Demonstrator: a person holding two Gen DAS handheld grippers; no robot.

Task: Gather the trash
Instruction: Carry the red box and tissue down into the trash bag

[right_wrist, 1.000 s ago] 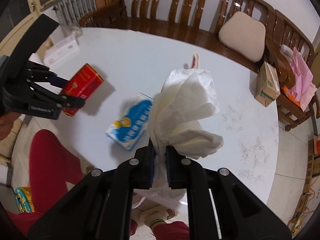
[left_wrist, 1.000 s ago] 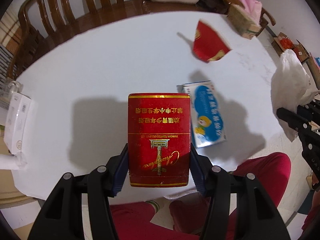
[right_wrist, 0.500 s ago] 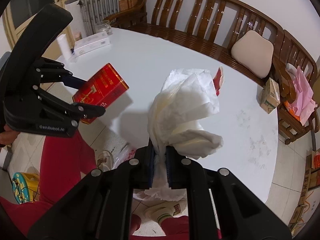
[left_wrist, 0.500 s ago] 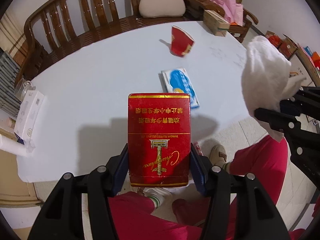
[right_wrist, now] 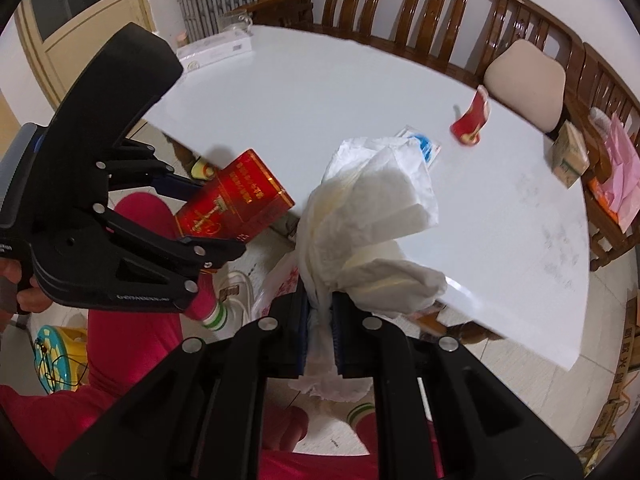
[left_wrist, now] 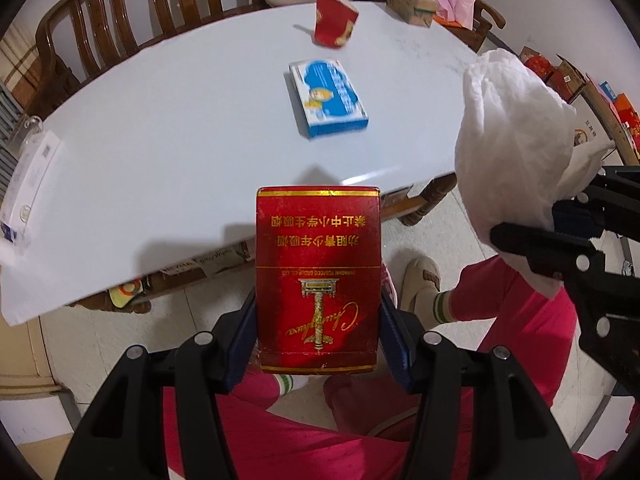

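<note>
Both grippers have pulled back off the table since a second ago: the red box was over the tabletop then, now it hangs past the near edge, above the floor and the person's red trousers. Reads as the carry-to-bin leg, two items in hand, drop not yet done.

Left gripper point(left_wrist: 318, 332): jaws clamped on the sides of the red box point(left_wrist: 318, 280), box upright in the left wrist view, print upside down. Right gripper point(right_wrist: 320, 332): jaws pinched tight on the neck of the white tissue wad point(right_wrist: 368, 232), most of the wad billowing out ahead of the fingers.

Still on the table point(left_wrist: 160, 128): blue box point(left_wrist: 328, 98) at 12 o'clock from the red box, red paper cup point(left_wrist: 334, 24) further at 12, tipped. White carton point(left_wrist: 28, 184) at 9 o'clock near the left edge, brown carton point(left_wrist: 412, 6) at 1 o'clock at the far rim. So at least two more pickups, I'd guess.

Room: table edge runs just beyond the red box tip; staying below it risks a knock on the way back up. A thin printed plastic bag point(right_wrist: 276, 288) shows at 11 o'clock from the right gripper, low near the feet; probably the target, mouth not visible. Grippers are near each other, tissue at 2 o'clock from the red box; wad could brush the left one. Floor below looks open; bench point(right_wrist: 440, 20) is well apart behind the table.
</note>
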